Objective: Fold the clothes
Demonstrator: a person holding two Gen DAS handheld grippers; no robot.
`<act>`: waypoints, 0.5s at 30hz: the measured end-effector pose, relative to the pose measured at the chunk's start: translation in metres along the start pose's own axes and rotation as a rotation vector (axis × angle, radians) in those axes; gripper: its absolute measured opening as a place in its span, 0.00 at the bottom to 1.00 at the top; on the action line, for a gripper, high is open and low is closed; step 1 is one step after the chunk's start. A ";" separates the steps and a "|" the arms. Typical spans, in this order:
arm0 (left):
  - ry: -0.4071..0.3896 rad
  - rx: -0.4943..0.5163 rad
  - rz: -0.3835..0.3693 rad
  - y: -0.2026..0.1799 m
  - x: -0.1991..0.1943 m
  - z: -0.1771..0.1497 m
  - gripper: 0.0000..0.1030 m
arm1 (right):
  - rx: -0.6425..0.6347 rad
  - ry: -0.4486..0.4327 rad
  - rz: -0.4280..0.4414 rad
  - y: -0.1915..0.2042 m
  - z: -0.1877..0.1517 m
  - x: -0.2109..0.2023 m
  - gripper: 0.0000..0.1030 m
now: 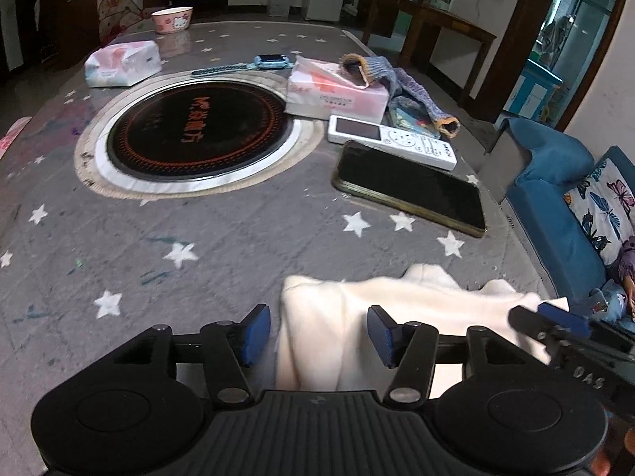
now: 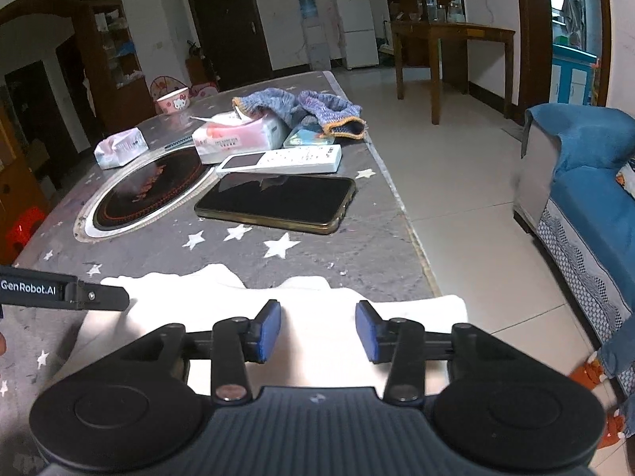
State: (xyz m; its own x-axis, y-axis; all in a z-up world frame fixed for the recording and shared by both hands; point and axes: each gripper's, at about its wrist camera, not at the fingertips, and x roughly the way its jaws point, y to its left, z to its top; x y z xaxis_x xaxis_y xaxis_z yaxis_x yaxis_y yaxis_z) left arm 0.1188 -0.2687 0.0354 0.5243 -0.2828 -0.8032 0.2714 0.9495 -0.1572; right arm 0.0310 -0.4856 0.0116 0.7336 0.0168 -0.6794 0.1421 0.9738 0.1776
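White garment [image 1: 397, 317] lies at the lower centre of the frame on the star-patterned table cover [image 1: 198, 246]. Left gripper [image 1: 319, 331] and right gripper [image 2: 318, 329] both hang spread above it, pinching nothing.

Pale tiled floor [image 2: 456, 158], blue sofa [image 2: 587, 182], wooden table [image 2: 448, 35] (dark doorways behind).

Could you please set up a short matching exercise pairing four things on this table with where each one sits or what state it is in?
Things:
1. white garment
2. black phone
3. white remote
4. pink bowl

Places or states:
A. far end of the table, behind a tissue pack
B. near edge of the table, under both open grippers
C. flat and screen up, between the remote and the white stars
D. between the phone and the pink tissue box

Pairs: 1-B, 2-C, 3-D, 4-A
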 end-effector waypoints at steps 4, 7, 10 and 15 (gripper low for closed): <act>0.008 0.007 0.004 -0.006 0.012 0.005 0.60 | -0.021 0.000 -0.006 0.002 0.000 0.005 0.47; 0.017 0.005 0.011 -0.006 0.018 0.005 0.60 | -0.038 -0.003 -0.009 0.004 0.000 0.003 0.49; 0.015 0.007 0.011 -0.006 0.018 0.003 0.61 | -0.044 -0.009 0.006 0.007 -0.002 -0.004 0.50; 0.006 0.017 0.006 -0.007 0.011 0.000 0.62 | -0.081 0.003 0.040 0.020 -0.009 -0.013 0.53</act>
State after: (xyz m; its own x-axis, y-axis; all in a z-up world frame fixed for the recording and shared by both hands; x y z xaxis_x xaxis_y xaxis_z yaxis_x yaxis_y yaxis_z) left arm 0.1229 -0.2789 0.0273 0.5211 -0.2765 -0.8074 0.2824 0.9486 -0.1426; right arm 0.0186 -0.4645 0.0178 0.7354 0.0571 -0.6752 0.0584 0.9874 0.1471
